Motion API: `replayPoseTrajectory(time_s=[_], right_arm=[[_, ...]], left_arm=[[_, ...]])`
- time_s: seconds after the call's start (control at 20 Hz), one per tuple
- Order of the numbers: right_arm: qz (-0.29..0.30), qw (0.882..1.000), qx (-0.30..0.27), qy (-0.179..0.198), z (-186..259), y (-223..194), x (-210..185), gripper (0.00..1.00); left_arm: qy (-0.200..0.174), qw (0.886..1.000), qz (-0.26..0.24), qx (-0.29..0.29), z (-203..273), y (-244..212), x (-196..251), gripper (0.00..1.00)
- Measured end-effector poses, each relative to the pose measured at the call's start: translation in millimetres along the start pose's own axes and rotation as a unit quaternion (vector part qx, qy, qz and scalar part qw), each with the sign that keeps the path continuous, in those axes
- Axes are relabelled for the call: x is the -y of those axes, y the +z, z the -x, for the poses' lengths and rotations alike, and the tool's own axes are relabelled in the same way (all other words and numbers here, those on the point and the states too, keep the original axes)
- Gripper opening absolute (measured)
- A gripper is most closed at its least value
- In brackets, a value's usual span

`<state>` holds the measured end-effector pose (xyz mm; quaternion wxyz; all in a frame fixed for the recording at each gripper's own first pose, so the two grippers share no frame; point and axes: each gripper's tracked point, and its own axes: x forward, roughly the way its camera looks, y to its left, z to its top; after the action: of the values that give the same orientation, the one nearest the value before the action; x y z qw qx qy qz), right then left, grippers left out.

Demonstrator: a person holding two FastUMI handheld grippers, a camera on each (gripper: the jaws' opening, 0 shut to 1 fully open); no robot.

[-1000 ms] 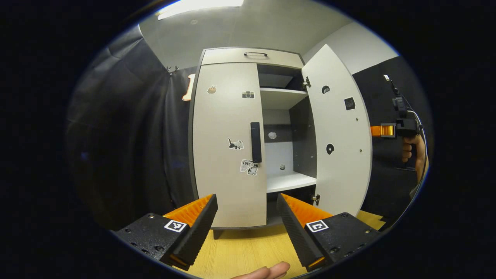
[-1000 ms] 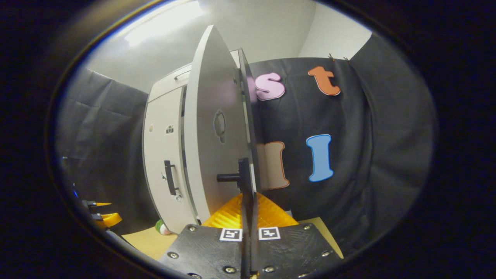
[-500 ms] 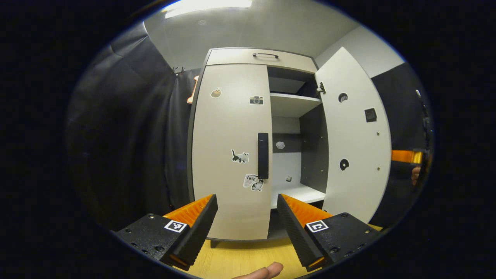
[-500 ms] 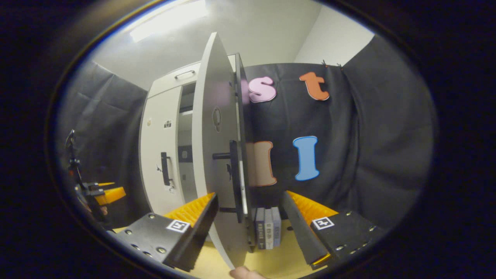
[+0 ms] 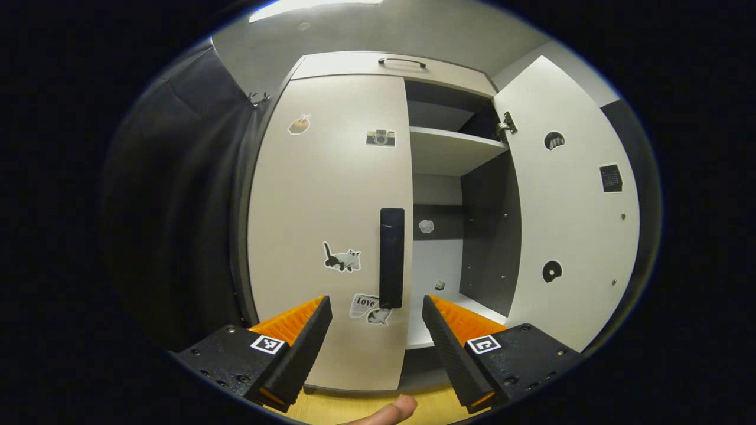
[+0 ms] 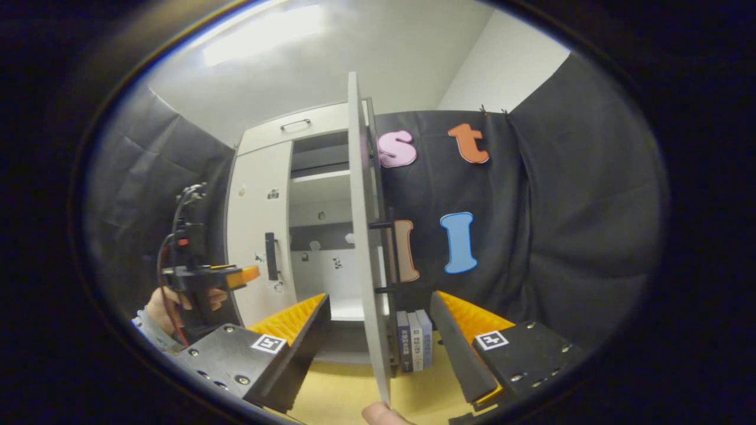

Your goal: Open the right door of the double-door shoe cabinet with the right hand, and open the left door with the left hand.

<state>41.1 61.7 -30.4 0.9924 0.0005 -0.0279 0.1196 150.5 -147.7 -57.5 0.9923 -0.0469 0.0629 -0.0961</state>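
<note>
Two doors front the pale grey double-door shoe cabinet [image 5: 378, 62], and they stand differently: the right door [image 5: 570, 200] is swung wide, its inner face turned to the left gripper view, while the left door [image 5: 331, 224] lies closed and flat against the carcass. On the left door hangs a black vertical bar handle [image 5: 391, 257], ringed by small stickers, among them a black-and-white cat sticker [image 5: 341, 258] and a camera sticker [image 5: 380, 137].

The left hand-held gripper [image 5: 377, 333] has its orange-and-black fingers spread wide with nothing between them. It sits just below the bar handle and apart from it (the handle's lower end shows in the gap above the fingertips). A fingertip [image 5: 390, 410] of the person shows at the bottom edge, over a strip of light wooden floor [image 5: 354, 404].

Inside the open half are a white upper shelf [image 5: 452, 150], a white lower shelf [image 5: 434, 327] and a dark grey inner wall [image 5: 490, 230].

In the right gripper view the right door [image 6: 363, 236] appears edge-on, standing between the wide-spread, empty fingers of the right hand-held gripper [image 6: 381, 336]; its own black handle [image 6: 387, 257] projects from the far face. Behind the door's lower edge, a few upright books [image 6: 413, 345] stand on the floor. Farther off at left, a hand [image 6: 162, 301] holds the left hand-held gripper [image 6: 239, 275] near the closed door.
</note>
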Motion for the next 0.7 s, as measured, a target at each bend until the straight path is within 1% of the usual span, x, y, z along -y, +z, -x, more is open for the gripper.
replayPoseTrajectory(time_s=[0.05,0.1,0.25,0.3,0.35,0.4,0.45,0.5,0.55,0.6,0.65,0.7], right_arm=[[0.000,1.000,0.006,0.002,7,-2,-5,0.97],[0.000,1.000,0.008,0.001,11,-4,-7,1.00],[-0.002,1.000,0.005,0.015,26,-15,-22,1.00],[-0.005,1.000,0.004,0.017,29,-17,-26,1.00],[-0.009,1.000,0.003,0.018,32,-21,-29,1.00],[-0.016,1.000,0.004,0.015,35,-23,-31,1.00],[-0.026,1.000,0.005,0.012,37,-26,-33,0.97],[-0.038,0.999,0.005,0.007,40,-29,-35,1.00],[-0.045,0.999,0.003,0.008,43,-34,-38,1.00],[-0.050,0.999,0.002,0.007,46,-36,-40,0.97],[-0.057,0.998,0.002,0.004,47,-39,-41,1.00],[-0.063,0.998,0.001,0.005,49,-41,-43,1.00]], left_arm=[[-0.003,1.000,0.004,0.003,-9,4,2,0.94],[-0.007,1.000,0.003,0.005,-17,6,6,0.96],[0.004,1.000,-0.004,-0.013,-38,7,6,0.96],[0.012,1.000,-0.009,-0.011,-45,10,4,0.96],[0.015,1.000,-0.018,-0.008,-51,14,4,0.93],[0.016,0.999,-0.031,-0.006,-58,17,3,0.96],[0.025,0.999,-0.043,-0.003,-65,19,-1,0.93],[0.032,0.998,-0.051,-0.007,-71,17,-4,0.96],[0.039,0.998,-0.051,-0.014,-76,15,-6,0.96],[0.043,0.998,-0.046,-0.019,-81,14,-8,0.97],[0.050,0.998,-0.038,-0.019,-86,15,-11,0.97],[0.056,0.998,-0.032,-0.021,-91,14,-16,0.97]])
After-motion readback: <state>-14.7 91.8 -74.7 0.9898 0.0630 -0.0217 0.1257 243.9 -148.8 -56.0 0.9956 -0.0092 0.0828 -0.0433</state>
